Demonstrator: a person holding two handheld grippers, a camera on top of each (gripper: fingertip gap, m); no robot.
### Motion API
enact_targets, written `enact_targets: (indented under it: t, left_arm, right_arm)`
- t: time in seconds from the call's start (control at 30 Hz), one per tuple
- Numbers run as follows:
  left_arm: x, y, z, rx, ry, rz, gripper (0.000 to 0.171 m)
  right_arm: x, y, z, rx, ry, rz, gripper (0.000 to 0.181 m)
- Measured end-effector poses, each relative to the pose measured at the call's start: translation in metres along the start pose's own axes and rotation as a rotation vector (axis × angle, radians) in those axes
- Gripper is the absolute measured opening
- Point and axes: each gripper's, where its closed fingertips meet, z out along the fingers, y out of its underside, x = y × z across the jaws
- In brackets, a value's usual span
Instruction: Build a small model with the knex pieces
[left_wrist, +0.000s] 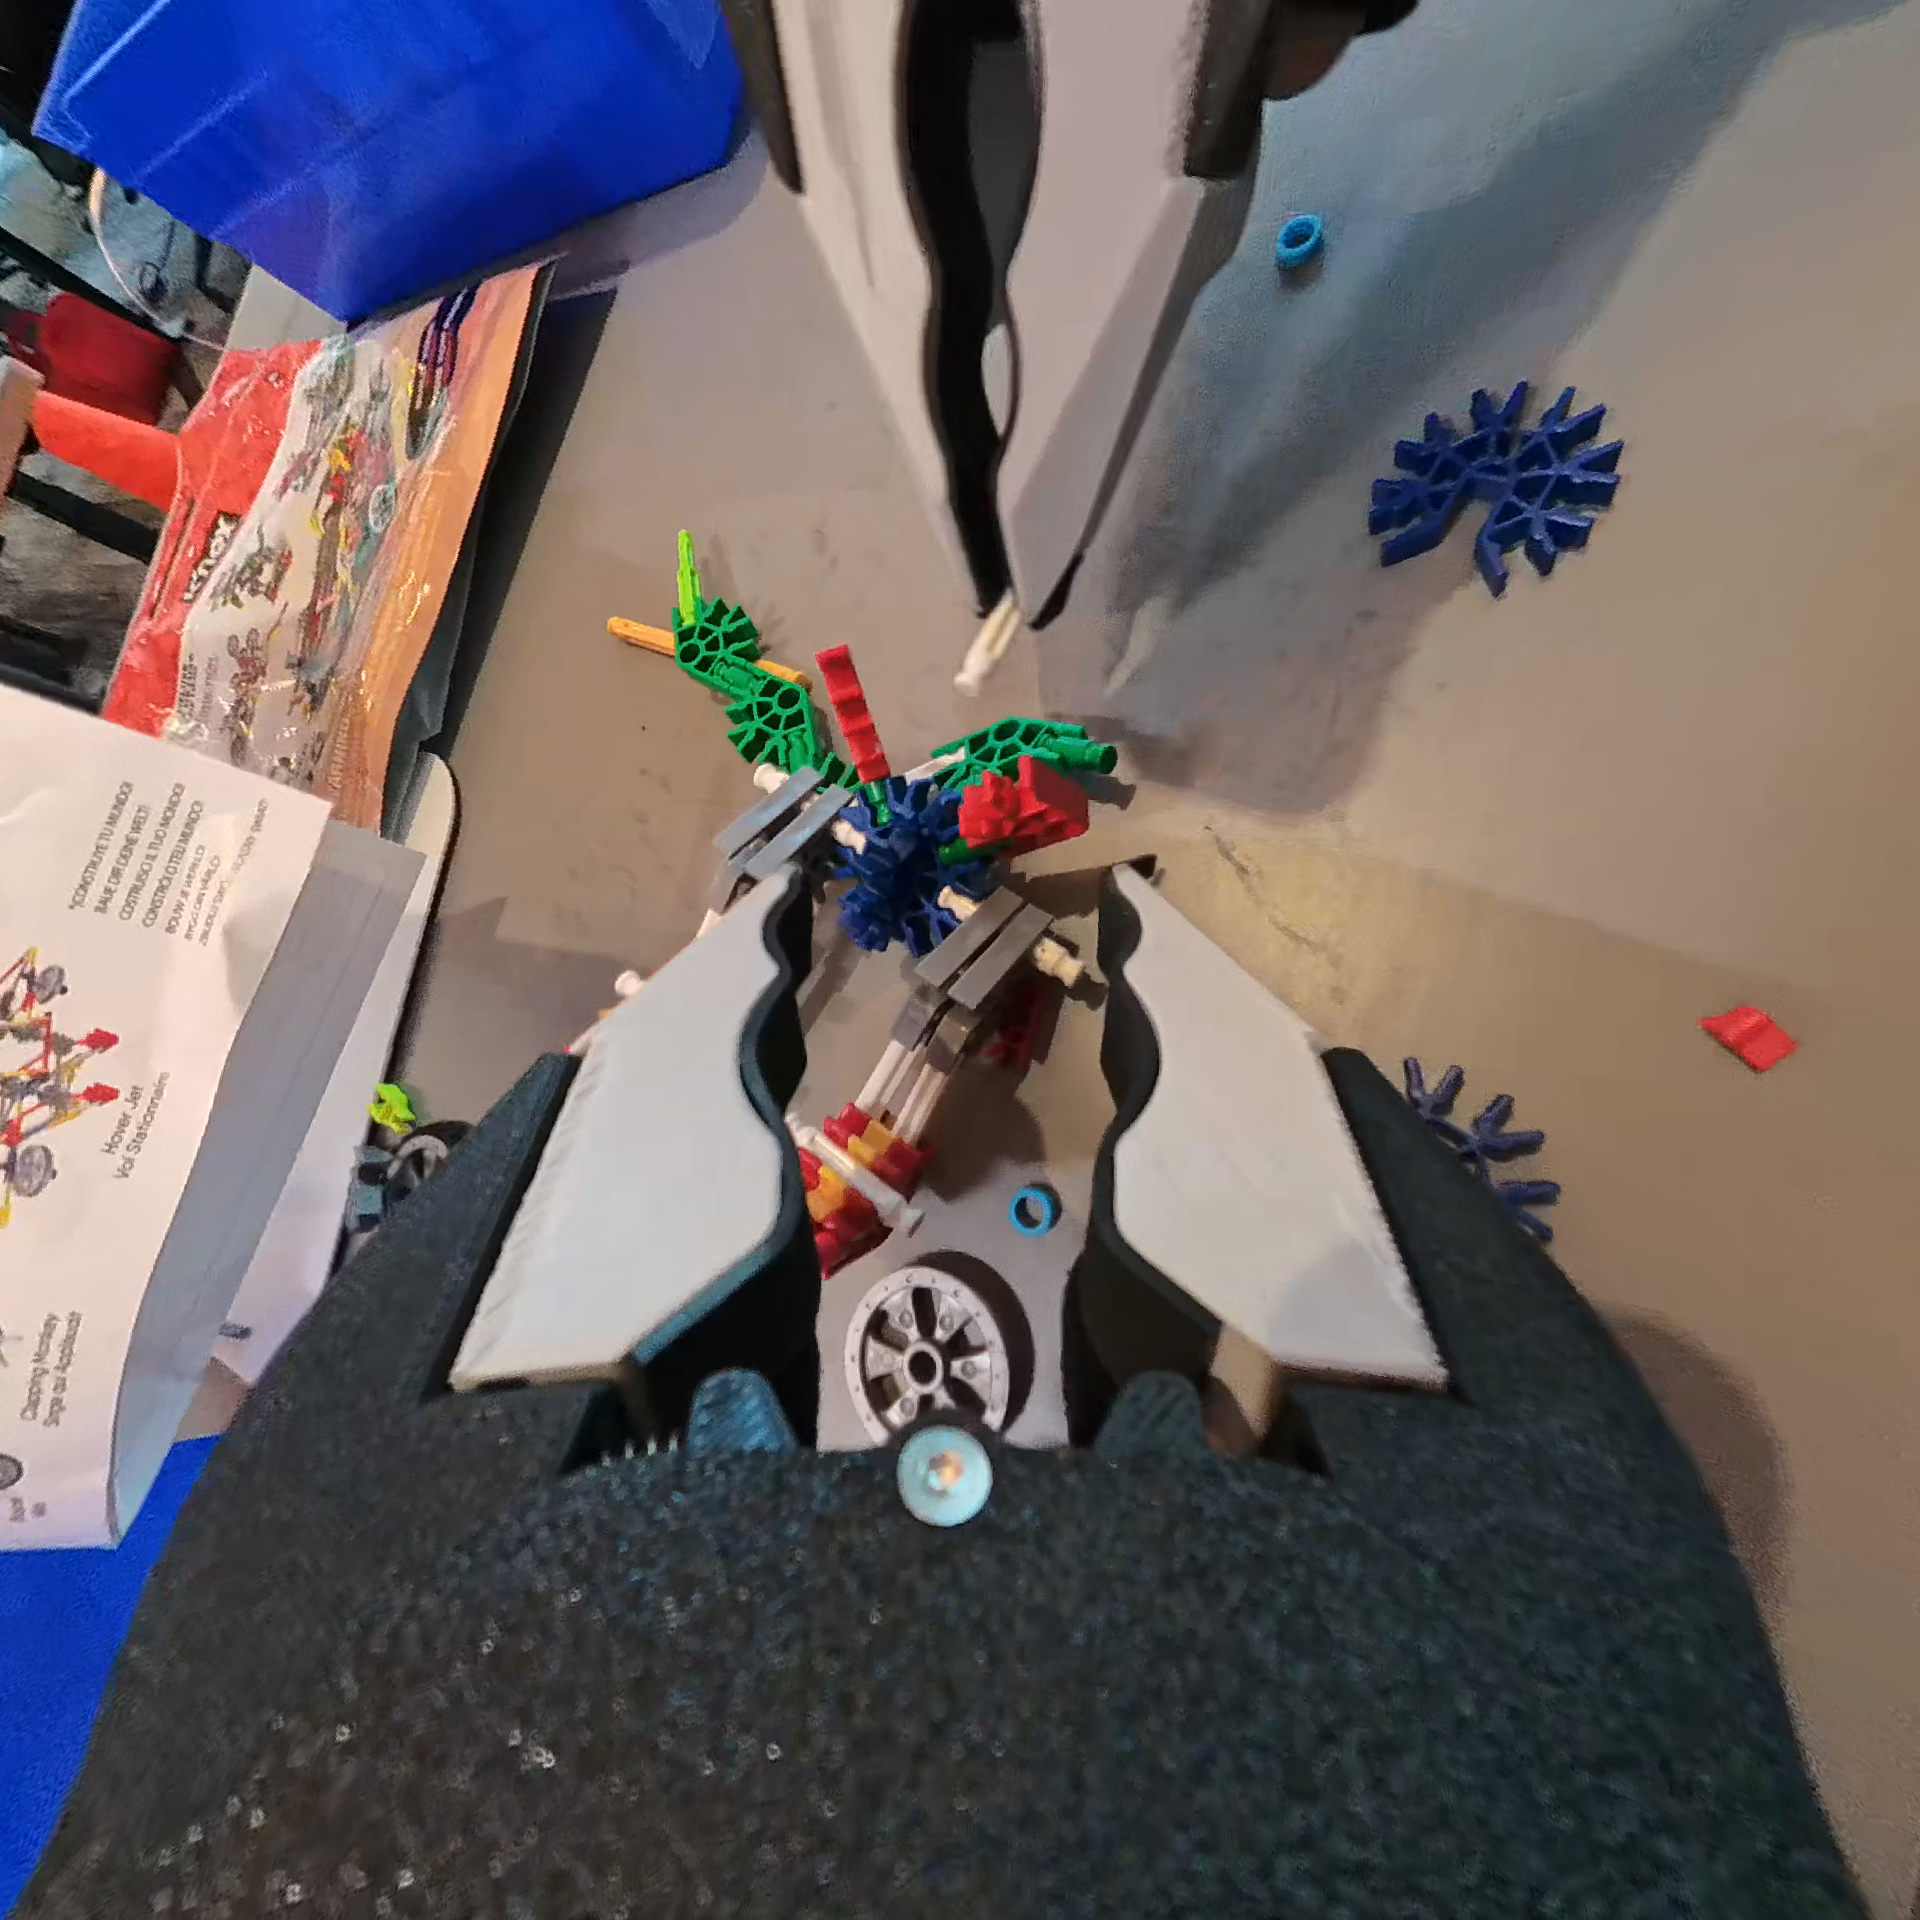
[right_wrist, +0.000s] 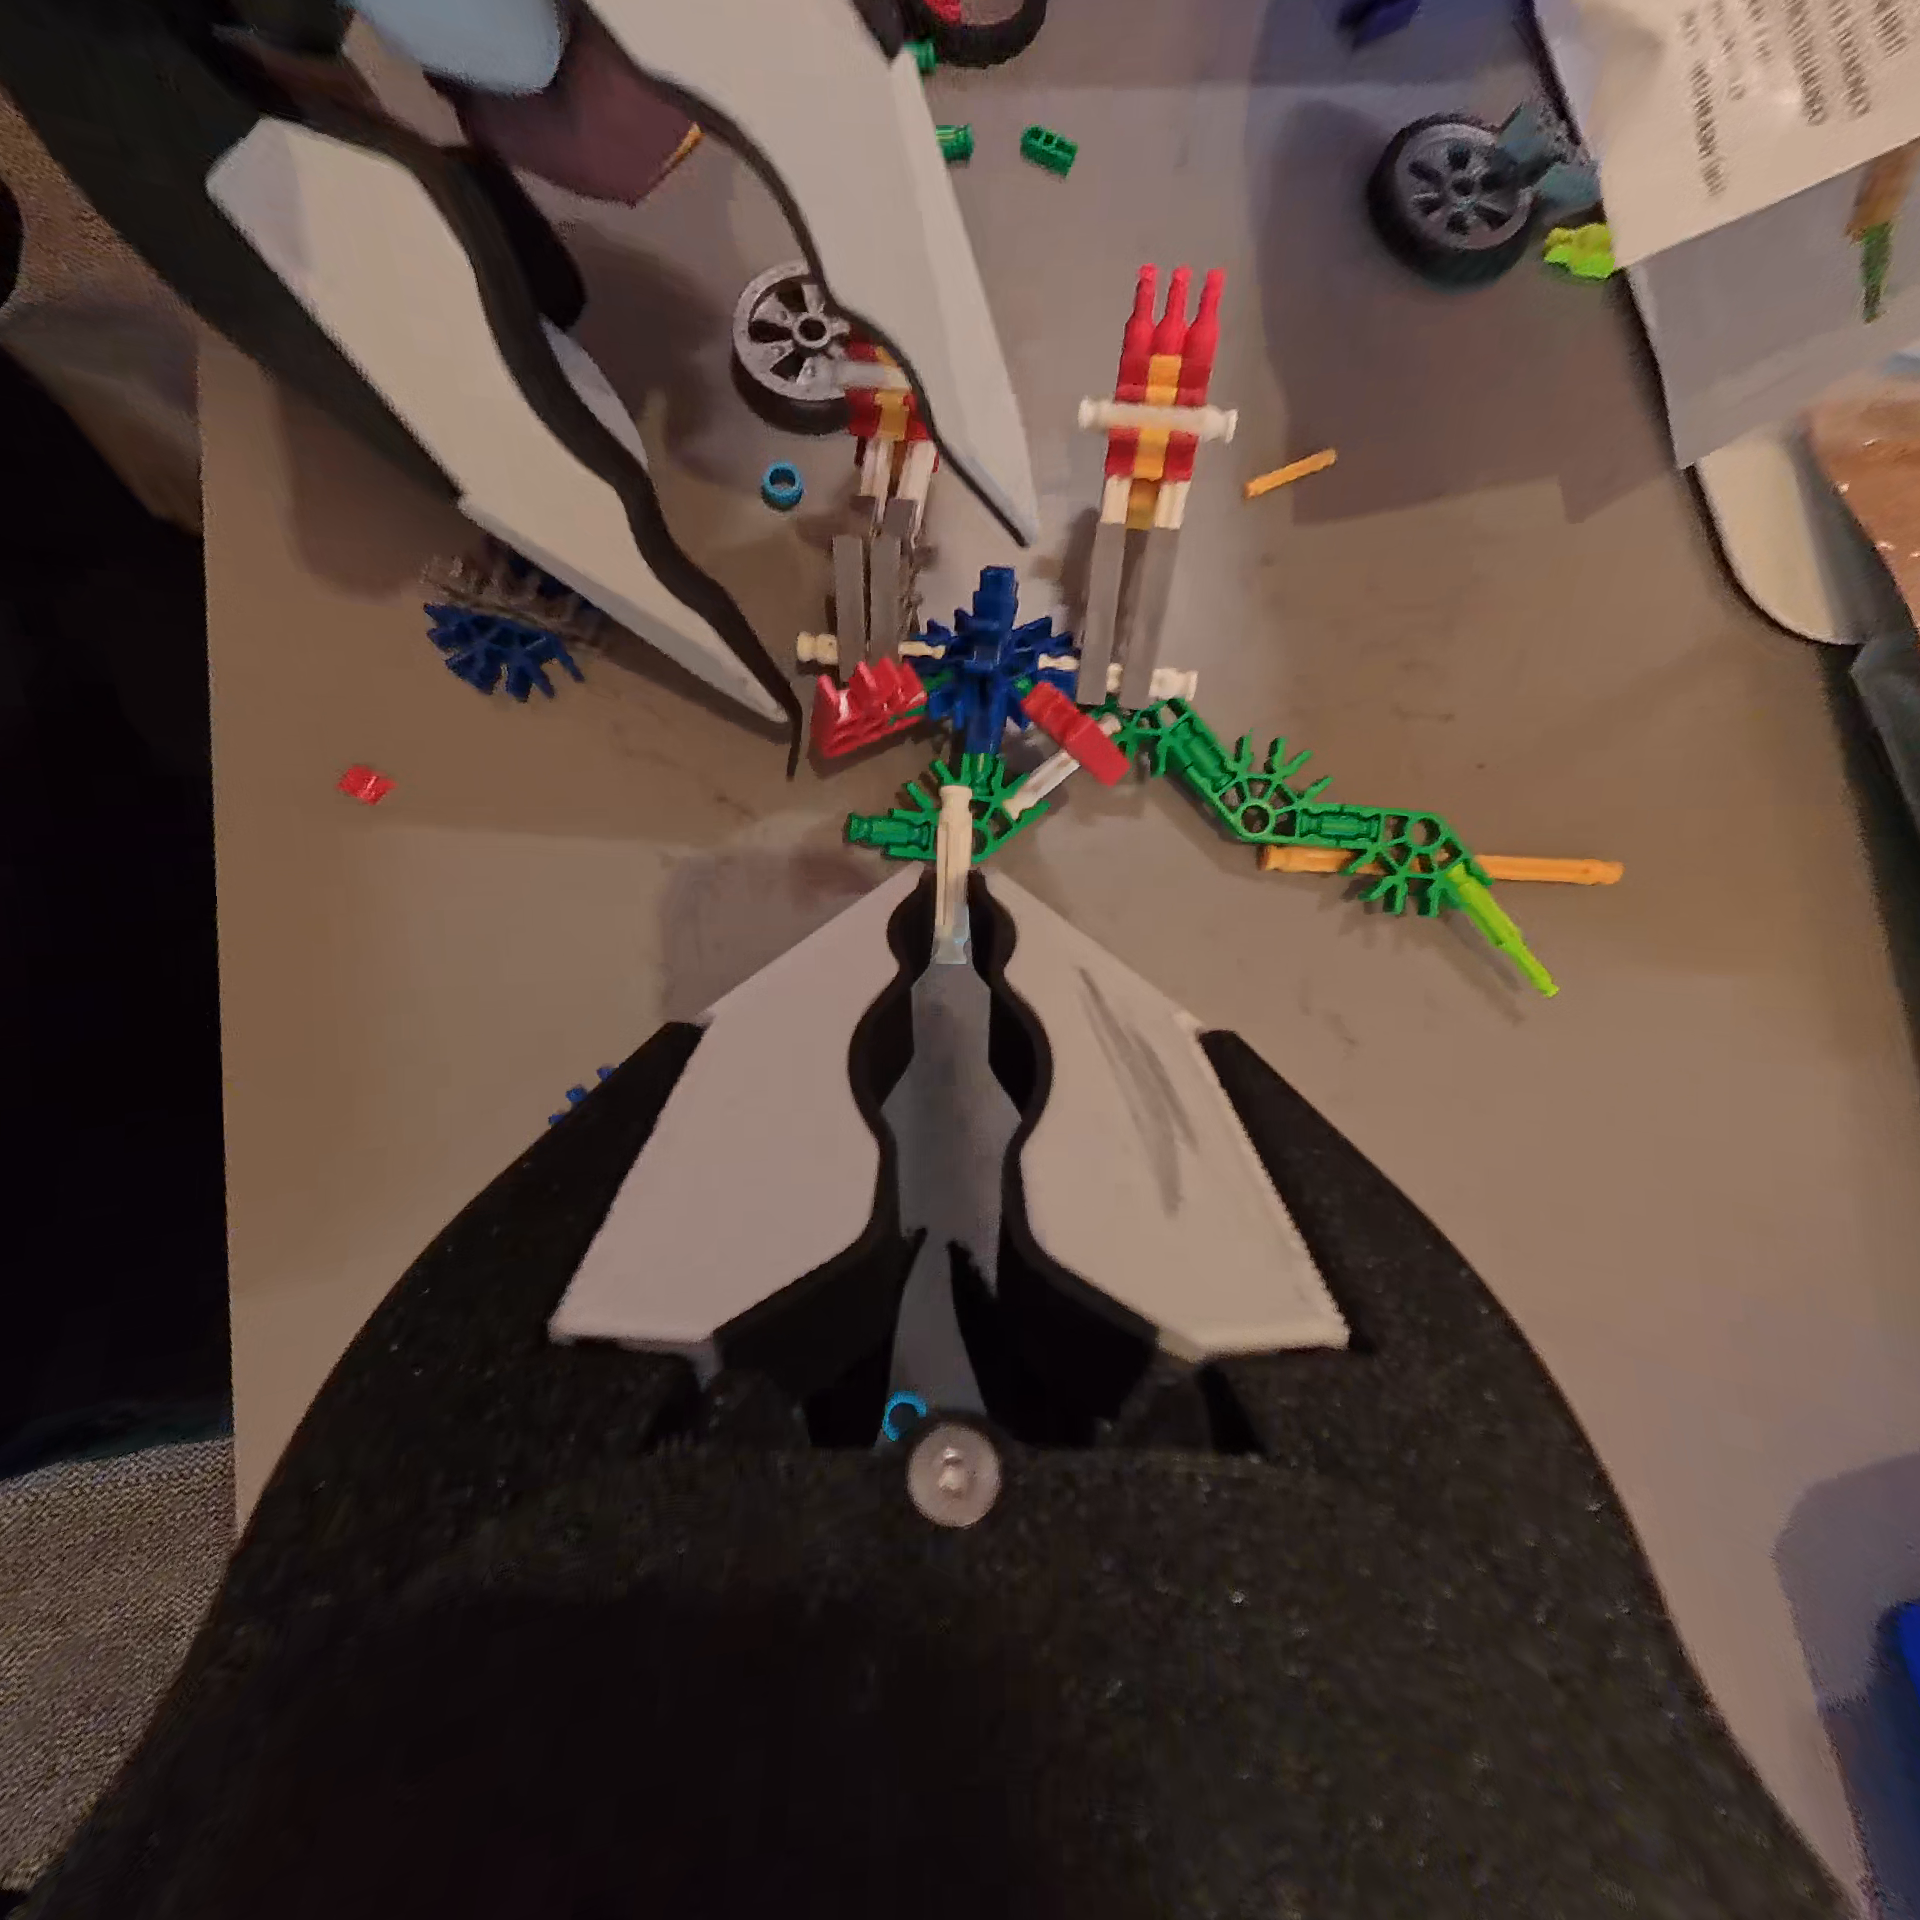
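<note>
A toy model of rods and connectors lies on the grey table (left_wrist: 1455, 831), built around a blue hub (left_wrist: 899, 868) with green, red and grey parts; the hub also shows in the right wrist view (right_wrist: 987, 665). My left gripper (left_wrist: 956, 883) is open, its fingers either side of one grey, white and red arm (left_wrist: 935, 1049) of the model. It also shows in the right wrist view (right_wrist: 904, 634). My right gripper (right_wrist: 953, 878) is shut on a white rod (right_wrist: 951, 842) whose far end meets a green connector (right_wrist: 966, 800). That gripper also shows in the left wrist view (left_wrist: 1003, 613).
A loose wheel (left_wrist: 930, 1340) and a blue ring (left_wrist: 1032, 1210) lie between my left fingers. Blue connectors (left_wrist: 1496, 483) and a red chip (left_wrist: 1751, 1036) lie right. Instruction sheets (left_wrist: 156, 1039), a parts bag (left_wrist: 343, 540) and a blue box (left_wrist: 395, 135) lie left. The table edge (right_wrist: 213, 935) runs left. My right fingertips sit around 5 cm from my left ones. To reach the loose wheel (left_wrist: 930, 1340) in a straight line is about 9 cm for my left fingers, about 15 cm for my right. It turns up in the right wrist view (right_wrist: 816, 347) as well.
</note>
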Motion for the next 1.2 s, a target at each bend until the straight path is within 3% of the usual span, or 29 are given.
enact_targets:
  t: [0.37,0.83,1.2]
  left_arm:
    - [0.004,-0.005,0.012,-0.030,-0.065,0.117,0.039]
    - [0.011,-0.016,0.023,-0.090,-0.169,0.313,0.038]
    - [0.012,-0.016,0.023,-0.072,-0.147,0.294,0.041]
  right_arm:
    - [0.000,-0.007,0.015,-0.067,0.010,0.015,0.005]
    - [-0.001,0.010,0.010,-0.165,0.029,0.041,0.005]
    - [0.000,0.004,0.007,0.000,-0.017,0.158,0.006]
